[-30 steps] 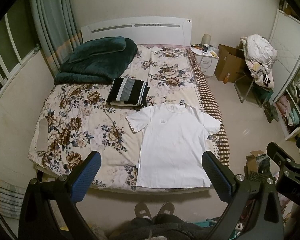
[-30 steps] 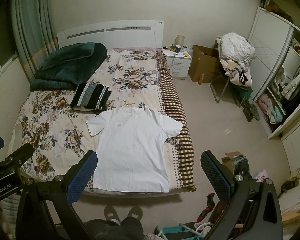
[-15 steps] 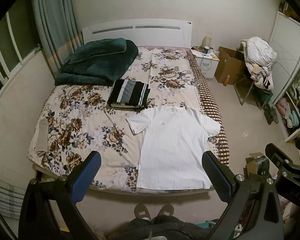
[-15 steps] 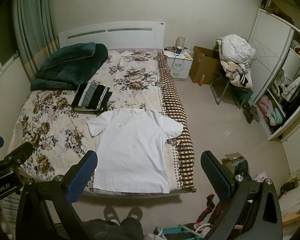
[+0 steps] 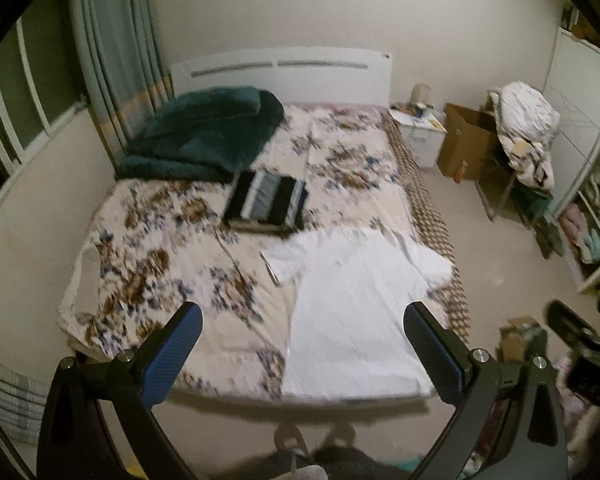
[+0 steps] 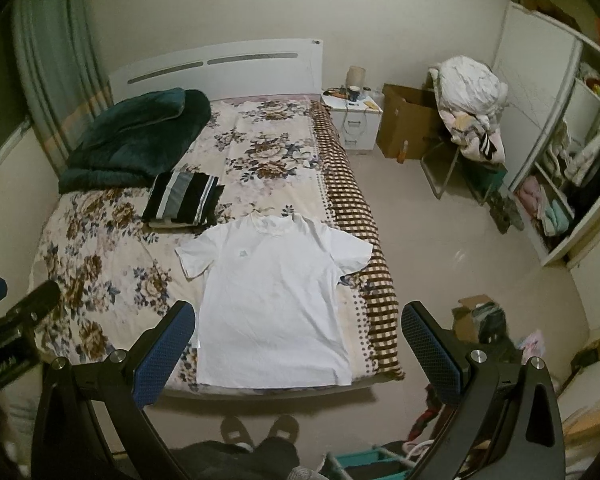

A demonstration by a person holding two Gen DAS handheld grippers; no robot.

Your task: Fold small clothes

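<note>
A white T-shirt [image 6: 274, 296] lies spread flat, front up, on the near right part of the flowered bed [image 6: 100, 264]; it also shows in the left wrist view [image 5: 356, 312], blurred. A folded black-and-grey striped garment [image 6: 182, 202] lies beyond it, also in the left wrist view [image 5: 266, 202]. My left gripper [image 5: 300, 344] is open and empty, held high in front of the bed's foot. My right gripper [image 6: 296, 340] is open and empty, beside it to the right. Neither touches the shirt.
A folded dark green blanket [image 6: 136, 136] lies at the bed's head on the left. A nightstand [image 6: 354, 118], a cardboard box [image 6: 410, 126] and a chair piled with clothes [image 6: 470, 106] stand right of the bed. Open shelves [image 6: 572, 168] line the right wall. My slippered feet [image 6: 258, 428] stand at the bed's foot.
Both grippers have tilted up and drawn back a little, so the bed sits lower in both views. The left wrist view is now motion-blurred. The shirt has not moved.
</note>
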